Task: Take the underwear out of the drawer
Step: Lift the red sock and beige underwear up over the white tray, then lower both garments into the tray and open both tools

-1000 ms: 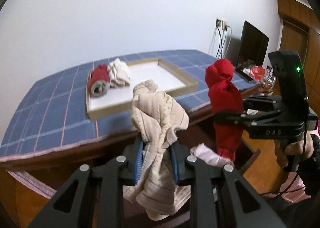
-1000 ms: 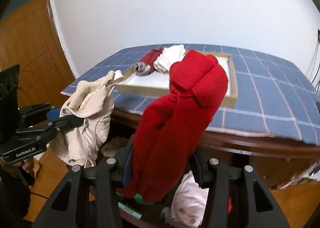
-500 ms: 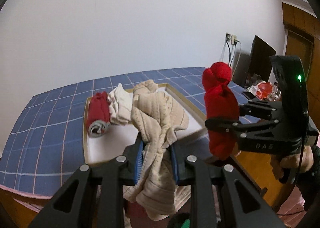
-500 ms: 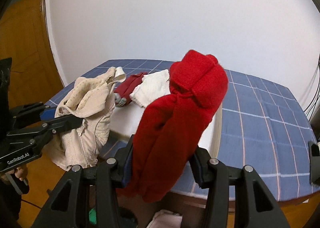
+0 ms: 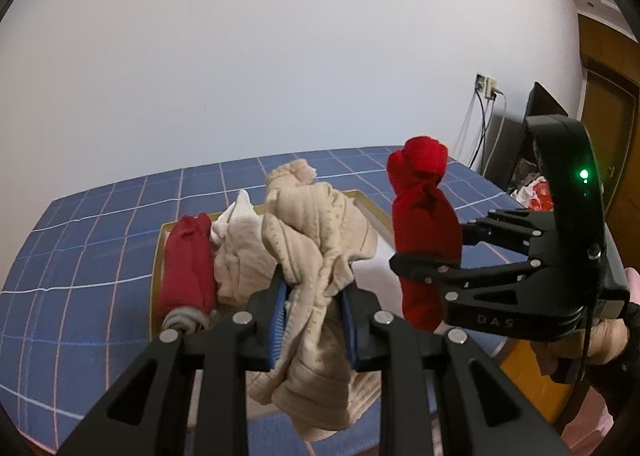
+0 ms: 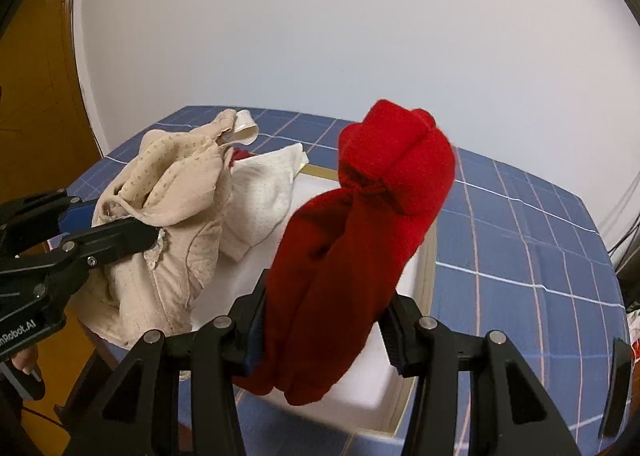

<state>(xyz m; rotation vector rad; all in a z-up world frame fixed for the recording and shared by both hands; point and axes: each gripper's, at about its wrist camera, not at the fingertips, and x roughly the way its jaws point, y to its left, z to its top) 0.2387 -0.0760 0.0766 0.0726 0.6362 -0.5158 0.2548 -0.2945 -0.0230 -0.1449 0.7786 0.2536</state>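
Observation:
My left gripper is shut on a crumpled beige underwear piece, held up over the near part of a wooden tray with a white bottom. My right gripper is shut on a rolled red underwear piece above the same tray. In the left wrist view the right gripper and the red piece hang just right of the beige one. In the right wrist view the left gripper and the beige piece are at the left. The drawer is out of view.
In the tray lie a rolled dark red garment and a cream one. The tray rests on a blue checked tablecloth. A monitor and wall socket stand at the right, a wooden door at the left.
Both grippers have carried their garments forward, from in front of the table edge to above the tray. The table edge and the space under it have dropped out of view.

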